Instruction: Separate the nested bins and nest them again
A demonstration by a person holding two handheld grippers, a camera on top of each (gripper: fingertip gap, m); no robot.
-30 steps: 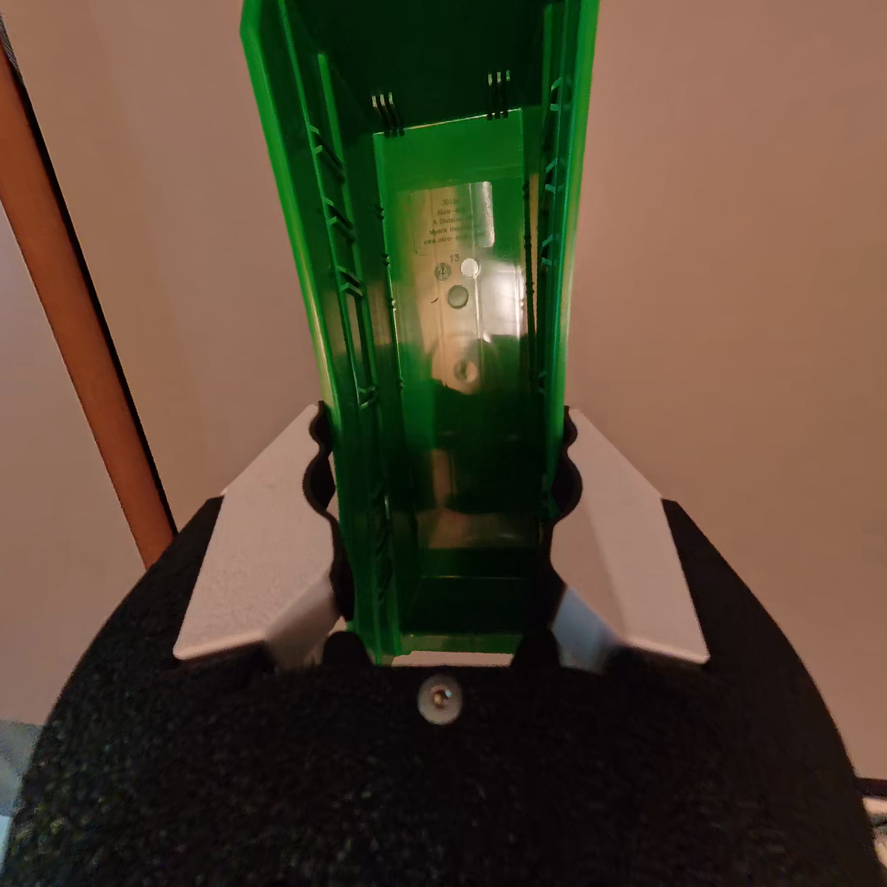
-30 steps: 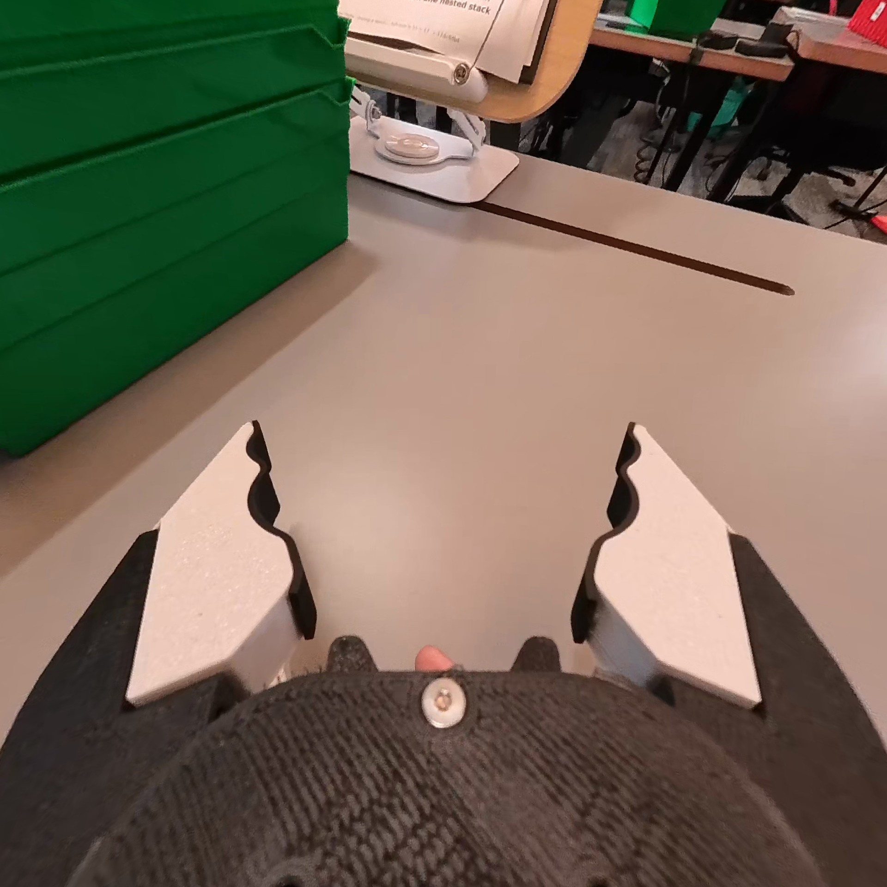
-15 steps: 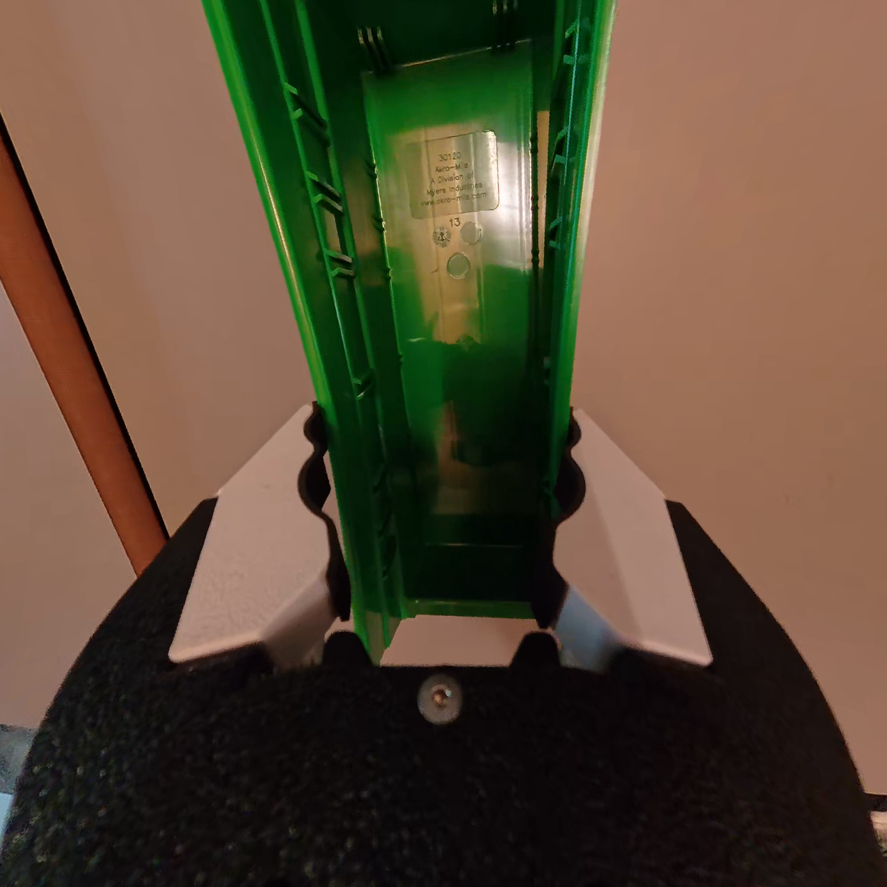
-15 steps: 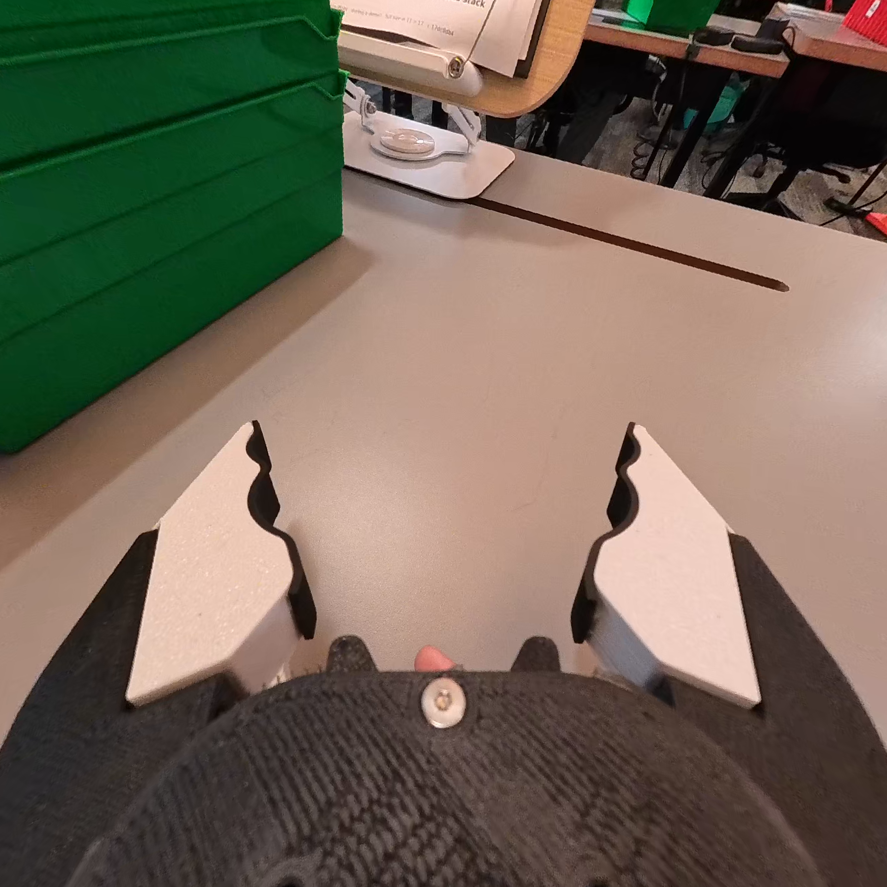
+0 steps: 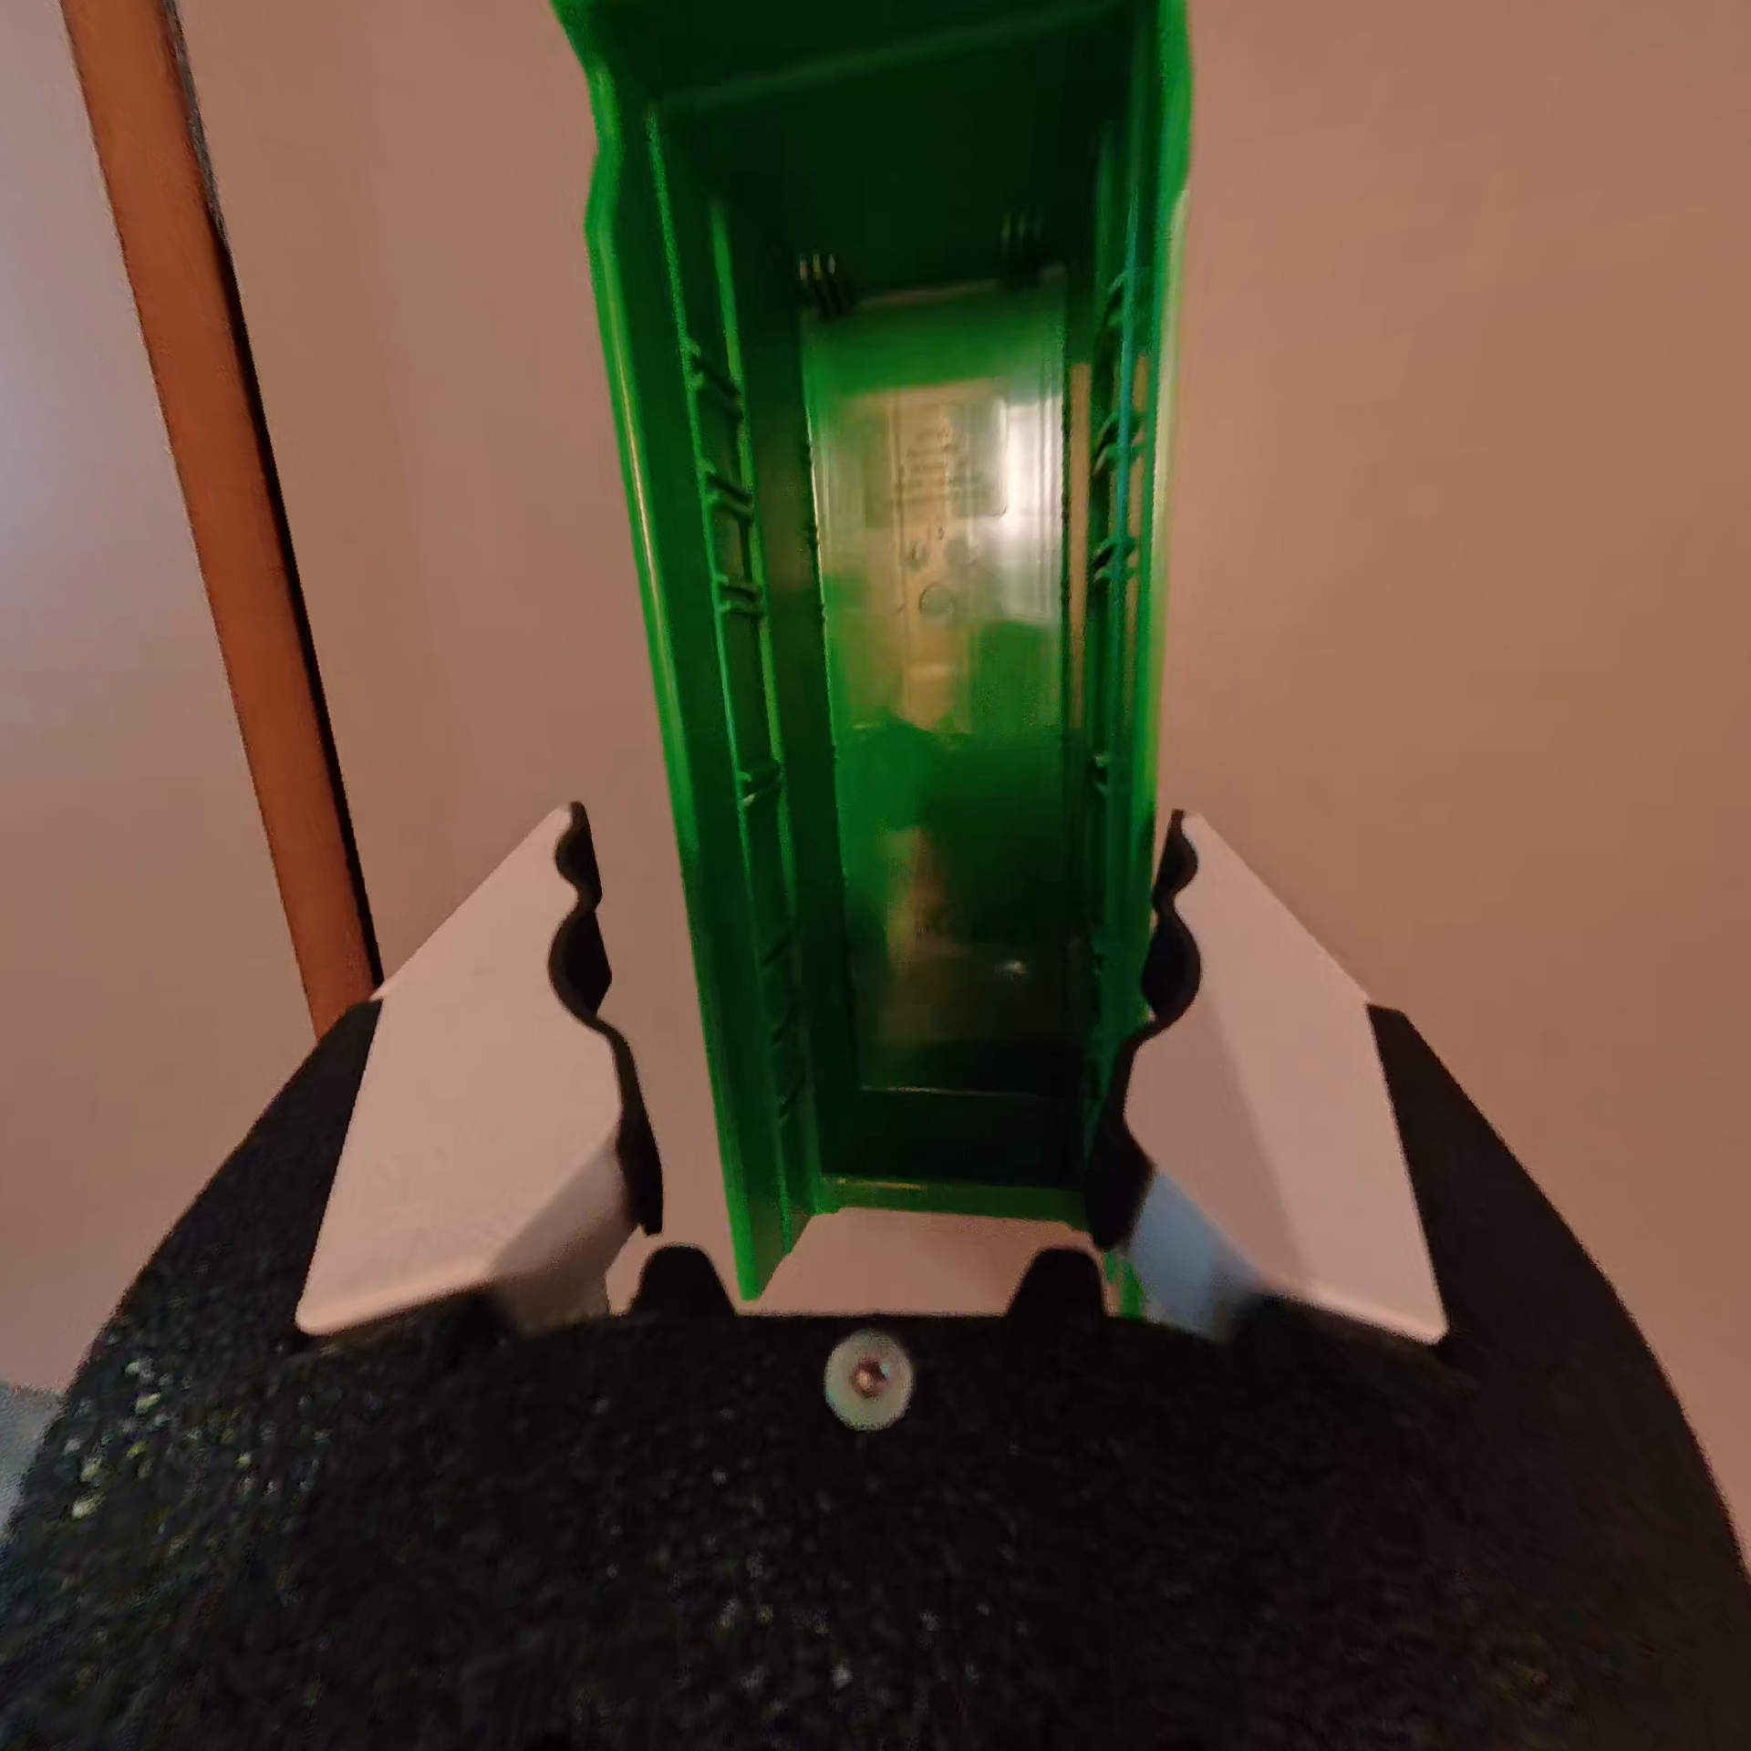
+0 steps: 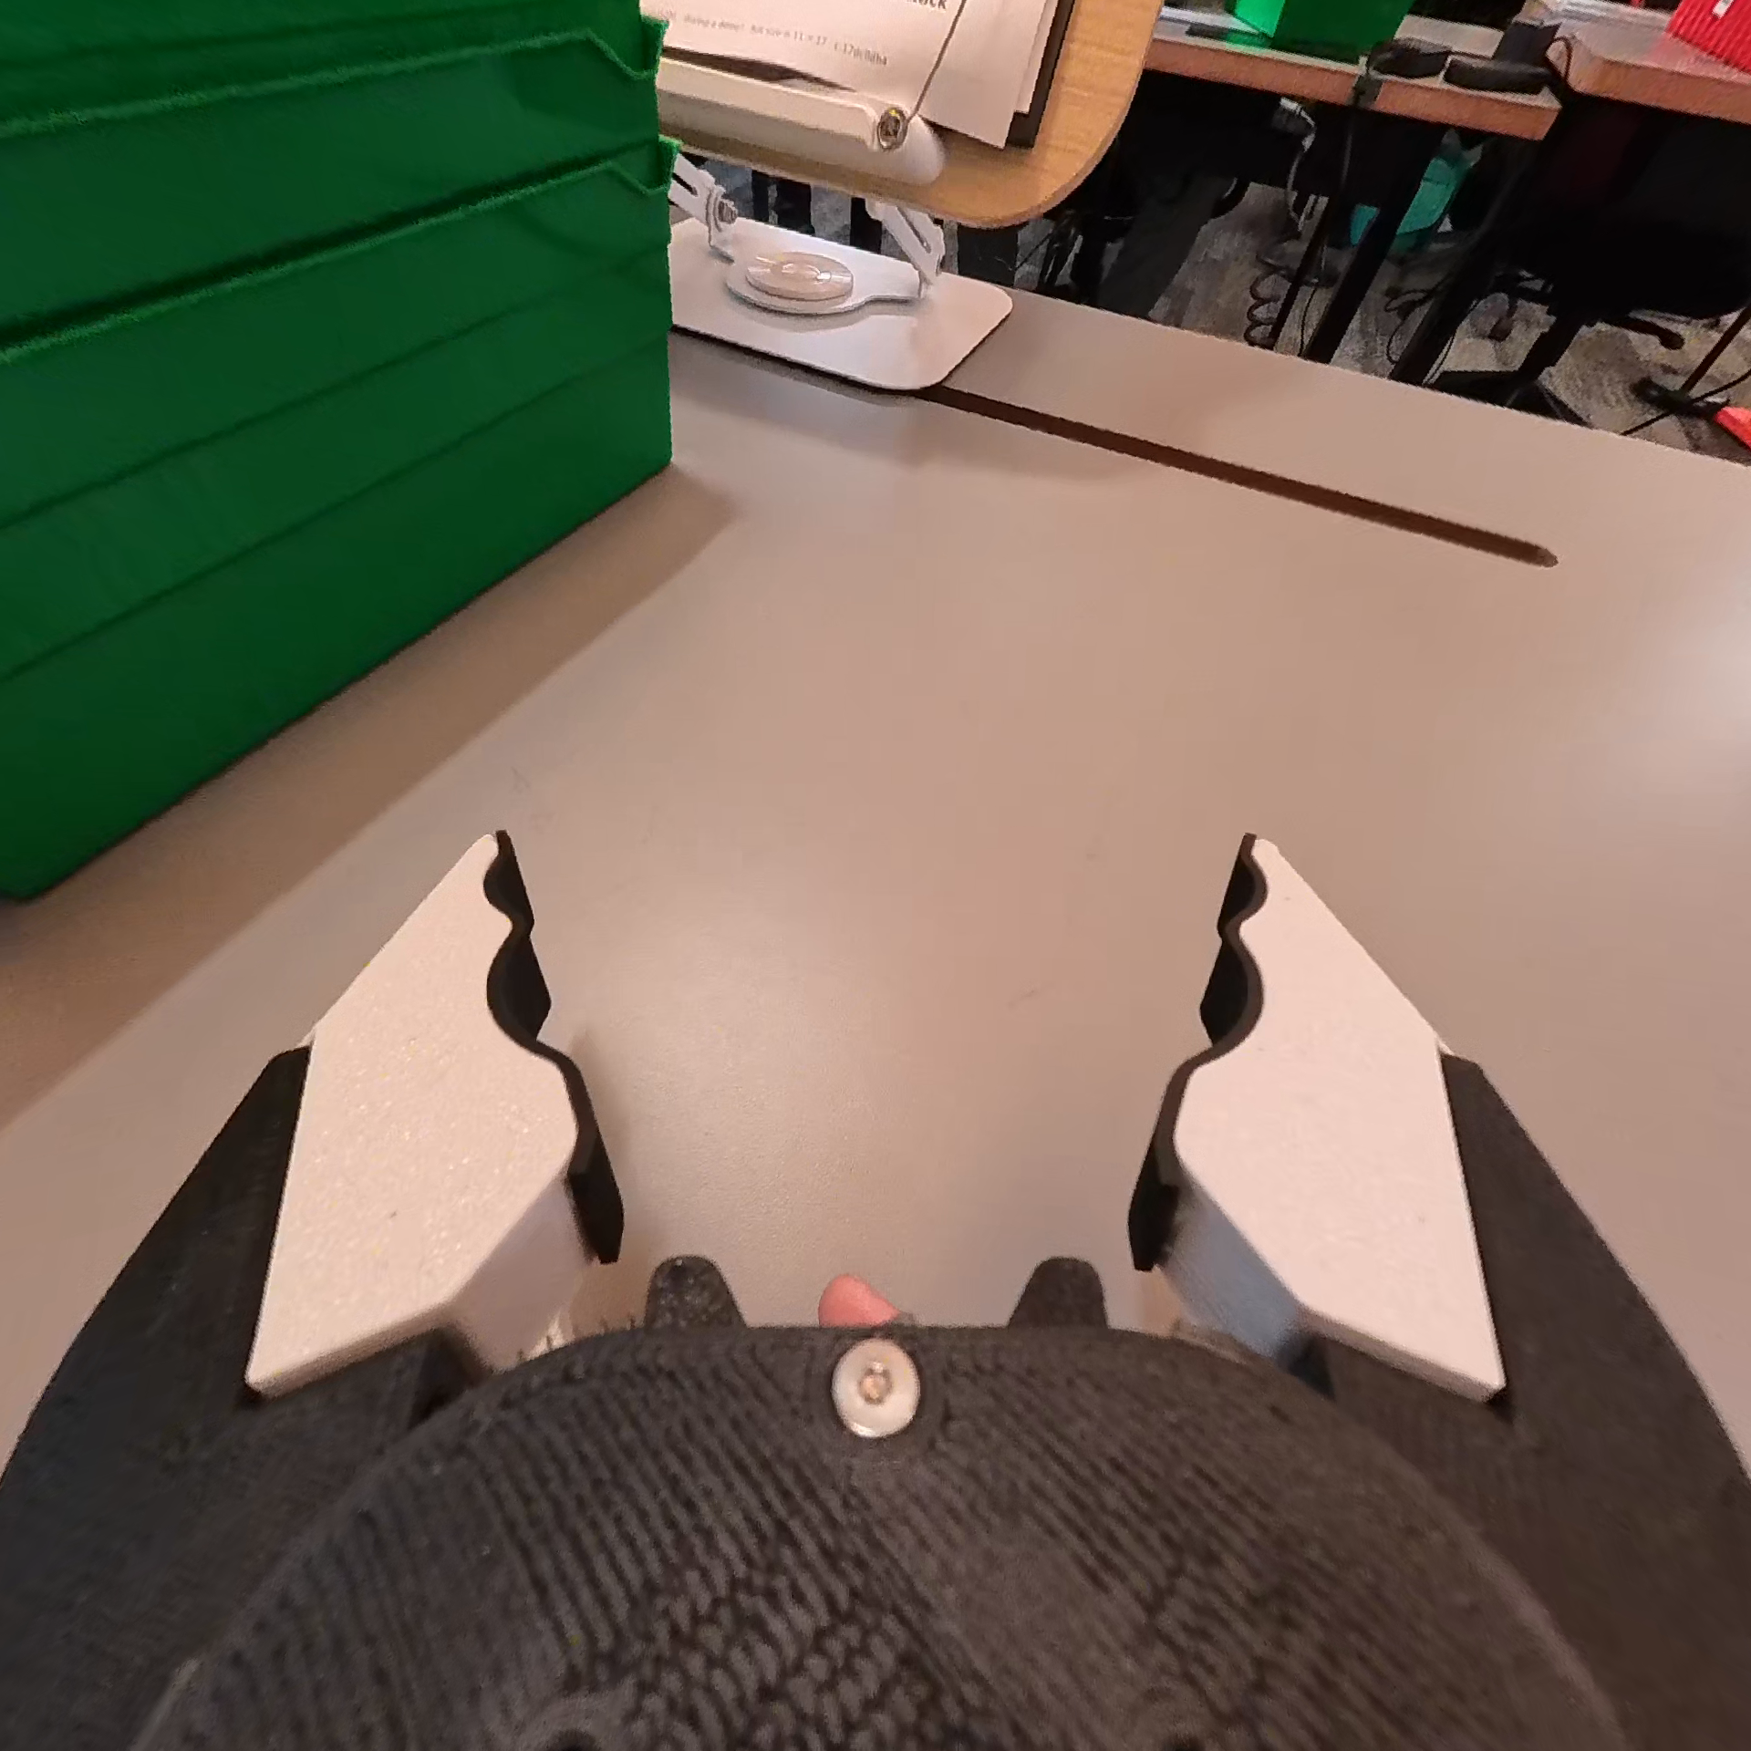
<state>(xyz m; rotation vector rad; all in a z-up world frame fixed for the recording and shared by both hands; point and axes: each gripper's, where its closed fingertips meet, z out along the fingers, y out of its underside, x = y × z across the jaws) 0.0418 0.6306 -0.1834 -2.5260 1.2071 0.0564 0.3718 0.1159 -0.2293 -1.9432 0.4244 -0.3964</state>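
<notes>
A single long, narrow green bin (image 5: pixel 929 663) lies with its open side towards the left wrist camera, on a beige surface (image 5: pixel 1421 568). My left gripper (image 5: pixel 876 824) is open around the bin's near end. Its left finger (image 5: pixel 474 1061) stands clear of the bin wall and its right finger (image 5: pixel 1270 1061) is at or touching the other wall. My right gripper (image 6: pixel 874 843) is open and empty, low over the grey table (image 6: pixel 1042 711). A stack of nested green bins (image 6: pixel 313 426) stands on the table ahead and to its left.
A brown wooden strip (image 5: pixel 218 531) runs along the left of the left wrist view. A white stand with a clipboard and papers (image 6: pixel 853 303) sits behind the stack. A dark slot (image 6: pixel 1232 474) crosses the table. Desks and chairs (image 6: pixel 1421 189) stand beyond the table's far edge.
My left gripper's jaws have opened and released the green bin they were clamping. The right gripper stays open and has shifted slightly; the stack looks a little nearer.
</notes>
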